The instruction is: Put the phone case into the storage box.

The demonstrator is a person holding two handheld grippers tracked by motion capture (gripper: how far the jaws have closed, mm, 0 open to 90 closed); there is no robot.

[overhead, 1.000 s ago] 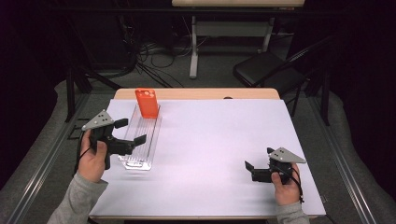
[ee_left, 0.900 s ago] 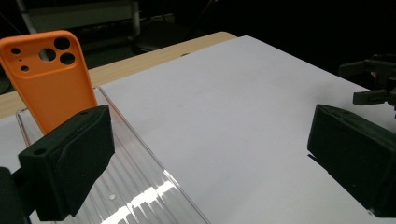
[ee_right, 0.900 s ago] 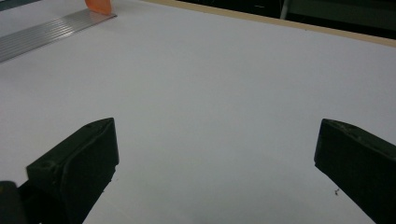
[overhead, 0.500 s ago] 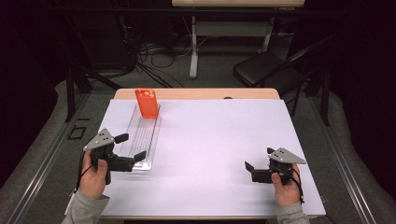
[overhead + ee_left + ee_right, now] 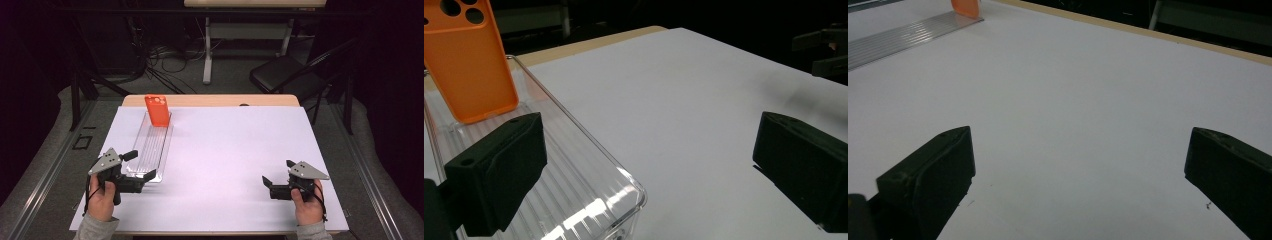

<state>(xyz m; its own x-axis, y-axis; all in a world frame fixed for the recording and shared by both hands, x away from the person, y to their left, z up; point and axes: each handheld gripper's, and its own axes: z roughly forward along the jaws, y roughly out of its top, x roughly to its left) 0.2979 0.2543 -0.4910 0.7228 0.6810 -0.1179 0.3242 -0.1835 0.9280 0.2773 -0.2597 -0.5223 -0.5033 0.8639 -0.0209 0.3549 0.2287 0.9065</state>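
Orange phone case (image 5: 158,111) is leaning upright at the clear tray's (image 5: 150,150) 12 o'clock end, apparently placed. Left hand-held gripper (image 5: 142,165) and right hand-held gripper (image 5: 276,176) are sitting released; nothing left visible.

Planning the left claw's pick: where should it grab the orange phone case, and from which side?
Grip the orange phone case by its free top edge, coming down from above. It stands nearly upright at the far end of the clear tray, its foot boxed in by the tray walls. The left claw, jaws open, sits at the near end.
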